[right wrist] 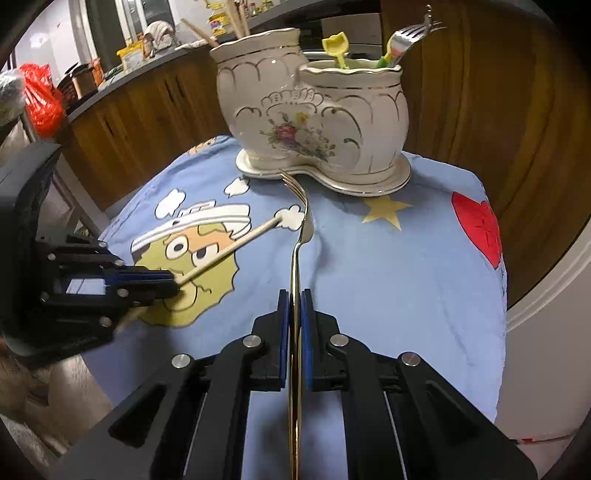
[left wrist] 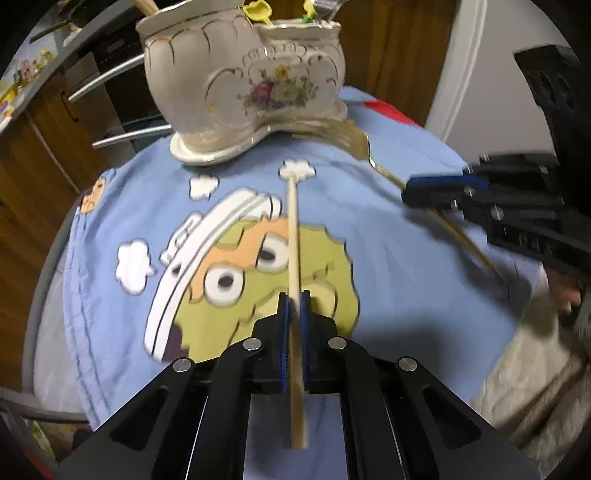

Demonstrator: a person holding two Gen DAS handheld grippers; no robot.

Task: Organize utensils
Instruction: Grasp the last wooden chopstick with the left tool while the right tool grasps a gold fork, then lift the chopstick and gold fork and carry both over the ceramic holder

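A cream double-pot ceramic utensil holder (left wrist: pixel 243 81) with a flower print stands at the far side of the table; it also shows in the right wrist view (right wrist: pixel 314 122). My left gripper (left wrist: pixel 294 295) is shut on a wooden chopstick (left wrist: pixel 293 229) that points toward the holder. My right gripper (right wrist: pixel 294 293) is shut on a gold fork (right wrist: pixel 301 221), its tines near the holder's base. The right gripper shows at the right of the left wrist view (left wrist: pixel 410 192); the left gripper shows at the left of the right wrist view (right wrist: pixel 173 282).
The holder's pots hold chopsticks (right wrist: pixel 240 18), a yellow utensil (right wrist: pixel 336 50) and a fork (right wrist: pixel 410 37). A blue cartoon cloth (right wrist: pixel 388 277) covers the round table. Wooden cabinets (right wrist: pixel 147 110) and a cluttered counter (right wrist: pixel 110 62) stand behind.
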